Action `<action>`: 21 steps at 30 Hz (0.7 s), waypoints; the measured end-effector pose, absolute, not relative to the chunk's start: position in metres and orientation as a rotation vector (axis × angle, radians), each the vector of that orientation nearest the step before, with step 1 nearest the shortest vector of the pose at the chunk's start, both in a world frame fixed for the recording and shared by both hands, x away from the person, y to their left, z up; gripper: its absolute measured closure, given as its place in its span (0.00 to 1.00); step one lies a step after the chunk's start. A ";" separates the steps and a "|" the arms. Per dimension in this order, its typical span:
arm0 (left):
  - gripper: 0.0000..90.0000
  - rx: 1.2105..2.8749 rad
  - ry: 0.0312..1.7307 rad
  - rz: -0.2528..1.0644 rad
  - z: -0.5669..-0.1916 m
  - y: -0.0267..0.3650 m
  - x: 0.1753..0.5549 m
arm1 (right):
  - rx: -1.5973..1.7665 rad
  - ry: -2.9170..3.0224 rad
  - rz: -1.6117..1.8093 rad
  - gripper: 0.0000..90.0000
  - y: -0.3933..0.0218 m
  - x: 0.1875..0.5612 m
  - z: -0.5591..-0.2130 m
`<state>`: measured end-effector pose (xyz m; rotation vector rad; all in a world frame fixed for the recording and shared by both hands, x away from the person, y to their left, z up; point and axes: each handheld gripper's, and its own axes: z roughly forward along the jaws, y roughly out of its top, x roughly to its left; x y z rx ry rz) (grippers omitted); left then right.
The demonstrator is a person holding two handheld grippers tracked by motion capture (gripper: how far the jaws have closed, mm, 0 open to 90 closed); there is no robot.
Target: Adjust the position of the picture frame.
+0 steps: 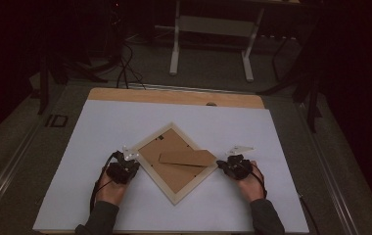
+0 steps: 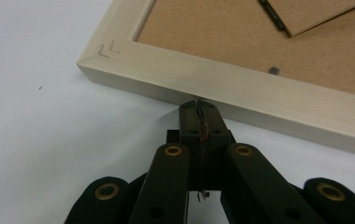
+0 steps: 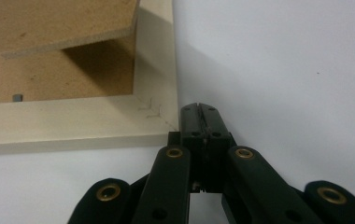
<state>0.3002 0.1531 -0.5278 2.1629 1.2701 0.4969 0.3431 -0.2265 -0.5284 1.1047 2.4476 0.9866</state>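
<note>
The left gripper (image 1: 129,162) sits at the left side of the picture frame (image 1: 151,170), jaws pressed fully together with nothing between them. In the left gripper view its closed tip (image 2: 198,105) meets the pale wooden side of the frame (image 2: 241,95) partway along that edge; whether it presses or merely touches cannot be told. Judged from this, the tip serves as a blunt stop or pusher, not as a clamp.

The frame lies face down on the white table sheet (image 1: 101,127), near the person's edge, turned so that its corners point like a diamond. Its brown backing board (image 1: 167,152) faces up, and the cardboard stand flap (image 1: 189,157) rests across it, pointing right. This placement gives access to the back.

The right gripper (image 1: 224,164) rests at the frame's right corner, jaws likewise closed and empty. In the right gripper view its tip (image 3: 199,109) stands just beside the mitred corner (image 3: 154,109), apparently touching. The two tips on opposite sides suggest the frame is being steadied or squared between them. Risk noted: uneven pressure would likely spin the frame on the smooth sheet.
</note>
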 end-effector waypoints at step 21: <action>1.00 2.154 1.265 0.487 -0.528 0.145 0.317 | 1.026 2.503 0.997 1.00 -0.220 0.339 -0.528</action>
